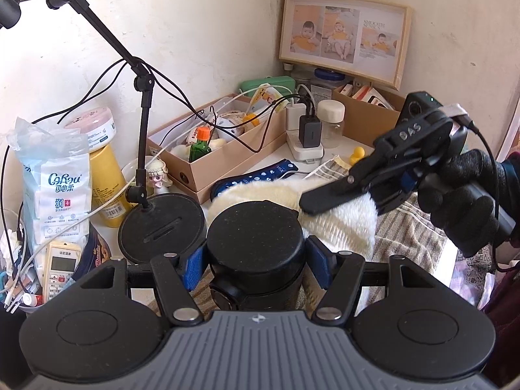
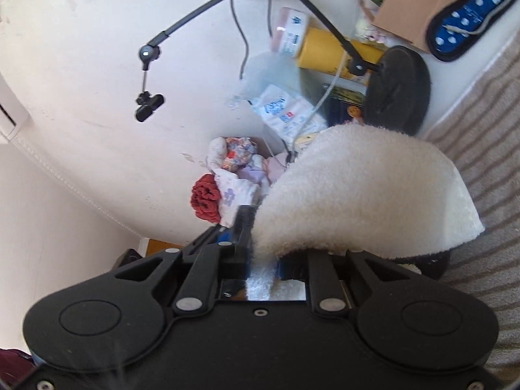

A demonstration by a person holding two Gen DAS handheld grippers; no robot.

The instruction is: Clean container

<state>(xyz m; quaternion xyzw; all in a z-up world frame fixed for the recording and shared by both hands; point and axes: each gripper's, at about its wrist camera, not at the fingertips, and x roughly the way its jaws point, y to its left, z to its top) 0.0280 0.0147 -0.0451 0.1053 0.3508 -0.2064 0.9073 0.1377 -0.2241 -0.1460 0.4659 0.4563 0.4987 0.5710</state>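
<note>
Right wrist — cloth blocks stand.

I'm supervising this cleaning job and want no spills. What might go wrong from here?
1. The white cloth is pinched only at one edge by the right gripper, so it might slip out.
2. The left gripper grips the black container near its top; wiping pressure could tip it toward the stand base and cables.

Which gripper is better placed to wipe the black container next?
The right gripper: it is shut on the white cloth beside the container. The left gripper is clamped around the container, steadying it.
</note>
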